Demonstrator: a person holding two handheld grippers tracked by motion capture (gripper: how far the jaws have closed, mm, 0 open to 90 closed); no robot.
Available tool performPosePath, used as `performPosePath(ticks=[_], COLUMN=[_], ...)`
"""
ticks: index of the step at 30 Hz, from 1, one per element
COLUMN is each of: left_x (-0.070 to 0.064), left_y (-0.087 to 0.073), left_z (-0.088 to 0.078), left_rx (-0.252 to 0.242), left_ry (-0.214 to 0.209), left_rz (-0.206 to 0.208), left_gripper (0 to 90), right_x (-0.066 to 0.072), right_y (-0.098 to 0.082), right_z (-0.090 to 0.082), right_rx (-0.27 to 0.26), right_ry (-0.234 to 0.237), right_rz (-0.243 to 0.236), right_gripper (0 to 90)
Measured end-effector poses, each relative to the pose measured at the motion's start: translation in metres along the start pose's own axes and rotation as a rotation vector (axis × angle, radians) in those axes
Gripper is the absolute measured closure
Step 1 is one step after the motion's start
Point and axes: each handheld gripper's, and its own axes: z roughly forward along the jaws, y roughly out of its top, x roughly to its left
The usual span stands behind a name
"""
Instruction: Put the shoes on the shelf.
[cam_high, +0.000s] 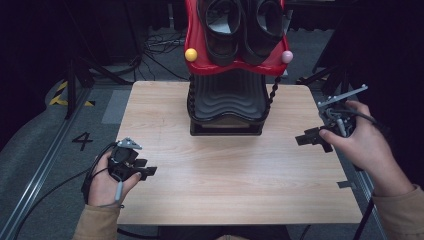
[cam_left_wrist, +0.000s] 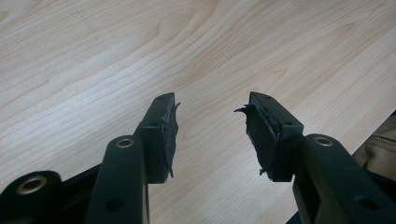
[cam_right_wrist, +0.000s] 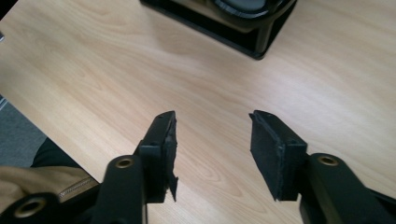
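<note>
A shoe rack stands at the back middle of the wooden table (cam_high: 225, 175). Its black ribbed lower tier (cam_high: 227, 102) is bare, and its red upper tier (cam_high: 197, 45) carries a pair of black sandals (cam_high: 222, 30). My left gripper (cam_high: 147, 171) rests near the table's front left edge, open, with bare wood between its jaws (cam_left_wrist: 212, 126). My right gripper (cam_high: 310, 139) hovers at the table's right edge, pointing left, open and holding nothing (cam_right_wrist: 212, 140). The rack's black base (cam_right_wrist: 243, 28) lies ahead of it in the right gripper view.
A yellow knob (cam_high: 190, 54) and a pink knob (cam_high: 287, 56) stick out at the red tier's front corners. Cables and stand legs (cam_high: 80, 75) lie on the grey floor beyond the table. A floor rail (cam_high: 40, 170) runs along the left.
</note>
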Motion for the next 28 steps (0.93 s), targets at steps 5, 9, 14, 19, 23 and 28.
performPosePath(ticks=[5,9,14,19,23,28], left_x=[0.001,0.002,0.005,0.006,0.007,0.010], left_y=[-0.002,-0.002,-0.003,-0.004,-0.004,-0.004], left_z=[0.000,0.002,0.004,0.007,0.013,0.020], left_rx=[0.000,0.004,0.005,0.014,0.025,0.028], left_ry=[-0.001,0.002,0.003,0.010,0.020,0.032], left_rz=[-0.004,-0.004,-0.010,-0.014,-0.010,-0.008], left_gripper=[53.7,53.7,53.0,52.4,50.1,44.2], right_x=[-0.006,-0.014,-0.026,-0.033,-0.043,-0.051], right_y=[-0.021,-0.032,-0.046,-0.049,-0.056,-0.062], right_z=[0.032,0.055,0.085,0.100,0.114,0.124], right_rx=[0.015,-0.001,0.032,0.041,0.050,0.057], right_ry=[0.031,0.046,0.031,0.020,0.031,0.015], right_rz=[-0.018,0.000,-0.005,-0.055,-0.055,-0.055], right_gripper=[53.6,53.6,49.4,44.7,40.5,36.9])
